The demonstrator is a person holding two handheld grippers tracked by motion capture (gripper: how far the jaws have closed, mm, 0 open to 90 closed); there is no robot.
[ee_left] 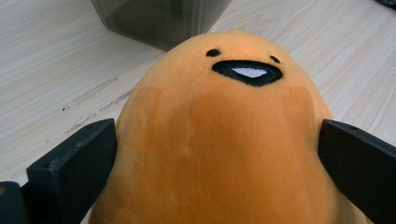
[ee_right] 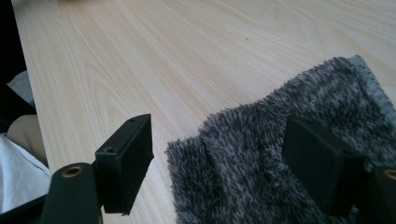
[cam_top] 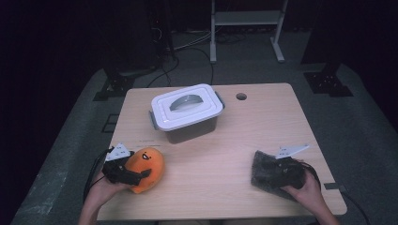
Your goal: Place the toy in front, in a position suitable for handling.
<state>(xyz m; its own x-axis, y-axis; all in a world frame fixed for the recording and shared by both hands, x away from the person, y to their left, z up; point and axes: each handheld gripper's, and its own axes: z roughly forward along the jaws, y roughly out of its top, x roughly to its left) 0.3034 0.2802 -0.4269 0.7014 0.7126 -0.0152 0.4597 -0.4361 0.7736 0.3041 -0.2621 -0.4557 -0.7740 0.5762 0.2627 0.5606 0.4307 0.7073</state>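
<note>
Darkness rings a pale wooden table (cam_top: 225, 154), where a person seated at the near edge works a gripper in each hand. At the near left corner, the left gripper (cam_top: 141, 174) has its jaws spread around an orange plush toy (cam_top: 149, 165) with a stitched black mouth; in the left gripper view both jaws sit against the toy's flanks (ee_left: 224, 149). At the near right, the right gripper (cam_top: 270, 169) hangs open above a grey fuzzy cloth (cam_top: 263, 171) lying on the wood, one jaw over the pile (ee_right: 289, 154), the other over bare table. Farther back stands a closed storage box (cam_top: 187, 112) with a white lid.
</note>
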